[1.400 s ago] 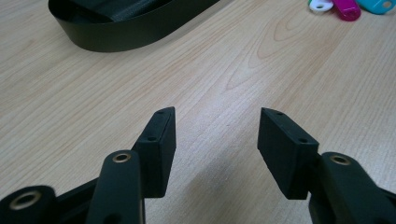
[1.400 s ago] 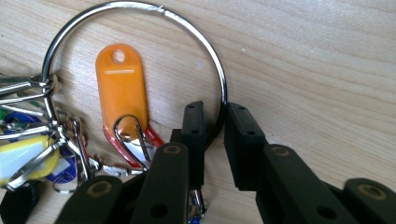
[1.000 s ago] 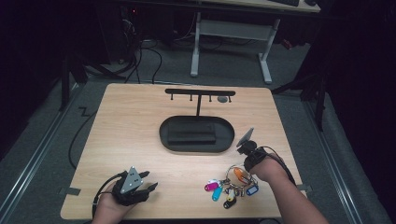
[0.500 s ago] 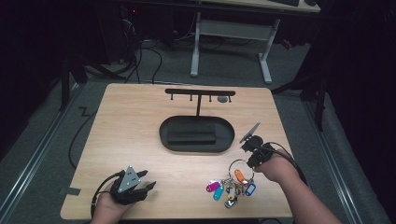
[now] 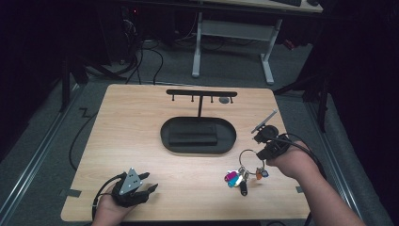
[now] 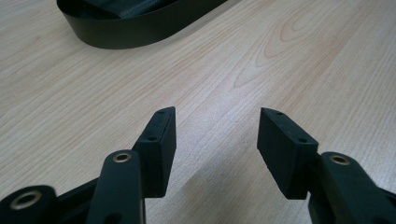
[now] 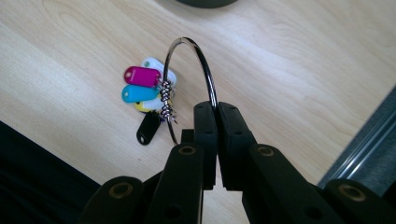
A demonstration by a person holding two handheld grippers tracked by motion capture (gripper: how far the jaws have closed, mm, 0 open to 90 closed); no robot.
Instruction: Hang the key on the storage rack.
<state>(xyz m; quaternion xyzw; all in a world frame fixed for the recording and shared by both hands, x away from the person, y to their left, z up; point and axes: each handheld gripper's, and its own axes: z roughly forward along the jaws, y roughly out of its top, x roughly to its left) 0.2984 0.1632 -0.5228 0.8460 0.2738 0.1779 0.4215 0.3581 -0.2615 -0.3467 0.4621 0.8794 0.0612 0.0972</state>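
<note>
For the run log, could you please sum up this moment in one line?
right gripper: shut on large metal key ring with coloured plastic tags | left gripper: open, above wooden table | black oval tray: untouched

Left tool [image 6: 212,140] jaws apart, low; right tool [image 7: 217,122] pinched closed.
</note>
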